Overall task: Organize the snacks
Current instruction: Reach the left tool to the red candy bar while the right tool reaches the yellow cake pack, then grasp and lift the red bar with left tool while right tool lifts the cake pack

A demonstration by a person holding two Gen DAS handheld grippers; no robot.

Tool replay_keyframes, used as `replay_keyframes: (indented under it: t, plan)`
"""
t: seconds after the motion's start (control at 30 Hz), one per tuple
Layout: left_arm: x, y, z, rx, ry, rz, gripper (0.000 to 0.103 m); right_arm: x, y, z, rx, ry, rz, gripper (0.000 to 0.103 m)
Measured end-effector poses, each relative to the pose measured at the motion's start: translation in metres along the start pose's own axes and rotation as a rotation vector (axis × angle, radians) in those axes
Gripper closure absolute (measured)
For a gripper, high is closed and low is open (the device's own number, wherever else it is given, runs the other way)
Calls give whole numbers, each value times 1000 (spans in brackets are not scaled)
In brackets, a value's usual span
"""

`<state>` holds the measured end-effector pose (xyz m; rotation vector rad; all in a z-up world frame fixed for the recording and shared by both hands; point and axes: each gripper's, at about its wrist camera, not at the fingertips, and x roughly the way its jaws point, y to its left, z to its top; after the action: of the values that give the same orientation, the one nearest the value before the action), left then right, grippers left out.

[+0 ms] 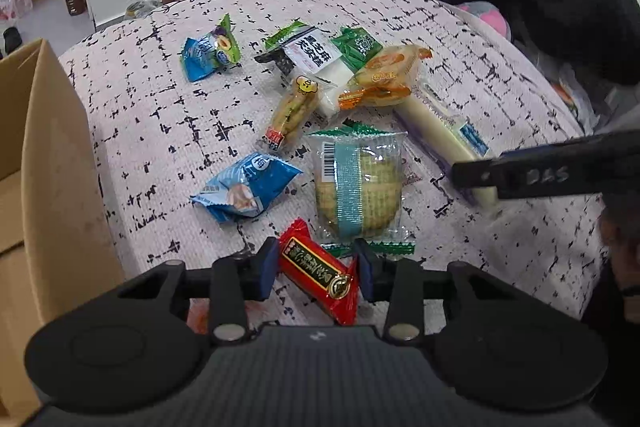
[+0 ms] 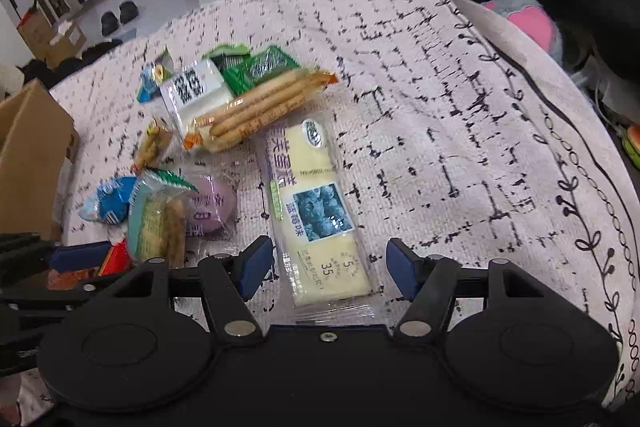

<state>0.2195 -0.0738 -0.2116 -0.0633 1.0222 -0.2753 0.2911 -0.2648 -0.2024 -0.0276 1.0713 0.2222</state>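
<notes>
Several wrapped snacks lie on a pink cloth (image 1: pixel 160 115) with black marks. In the left wrist view my left gripper (image 1: pixel 318 269) is shut on a red snack packet (image 1: pixel 316 267); both blue pads touch its sides. Just beyond it lies a clear round-cracker packet (image 1: pixel 356 187), with a blue packet (image 1: pixel 248 187) to its left. In the right wrist view my right gripper (image 2: pixel 330 265) stands open astride the near end of a long pale packet (image 2: pixel 316 207) with a blueberry label, and there is a gap at each pad. That gripper's black finger (image 1: pixel 520 175) shows over the same packet (image 1: pixel 436 131).
A cardboard box (image 1: pixel 48 155) stands at the cloth's left edge. More snacks are heaped farther back: a biscuit-stick packet (image 2: pixel 256 107), a white cake packet (image 1: pixel 316 67), a green packet (image 1: pixel 360 47), a small blue one (image 1: pixel 208 55). A purple snack (image 2: pixel 212 207) lies left of the pale packet.
</notes>
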Motion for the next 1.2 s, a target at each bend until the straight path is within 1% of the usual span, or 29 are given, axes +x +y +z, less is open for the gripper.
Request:
replay_keyframes:
  t: [0.07, 0.1, 0.13, 0.23, 0.33, 0.37, 0.4, 0.43, 0.47, 0.67, 0.83, 1.03, 1.2]
  plan:
    - [-2, 0, -1, -14, -6, -4, 65, 4, 3, -1, -7, 11, -15, 46]
    - [-2, 1, -2, -23, -6, -3, 65, 4, 5, -2, -13, 8, -28, 56]
    - [-2, 1, -2, -30, -7, -2, 65, 4, 6, -3, -17, 8, -32, 63]
    - [-5, 1, -2, -42, -9, -4, 65, 0, 9, -5, -21, 17, -7, 68]
    - [-8, 1, -2, -44, -11, -7, 66, -5, 10, -7, -11, 22, 4, 70]
    - [-9, 1, -1, -47, -13, -8, 68, -8, 9, -8, 0, 21, 10, 70]
    - [-11, 1, -1, -48, -15, -7, 77, -10, 8, -9, 14, 18, 15, 70]
    - [-12, 1, -1, -48, -18, -5, 84, -13, 7, -10, 28, 13, 20, 70]
    - [-13, 2, 0, -52, -13, -2, 86, -16, 6, -10, 39, 8, 25, 70]
    - [-19, 6, -1, -71, -7, 21, 87, -35, 1, -12, 77, -29, 41, 70]
    - [-28, 5, -2, -79, -20, 14, 88, -48, -2, -11, 99, -60, 46, 71]
    - [-46, 7, 4, -88, -57, 7, 89, -66, 0, -8, 100, -115, 57, 72]
    - [-65, 12, 13, -100, -107, 9, 91, -78, 7, 0, 86, -160, 72, 72]
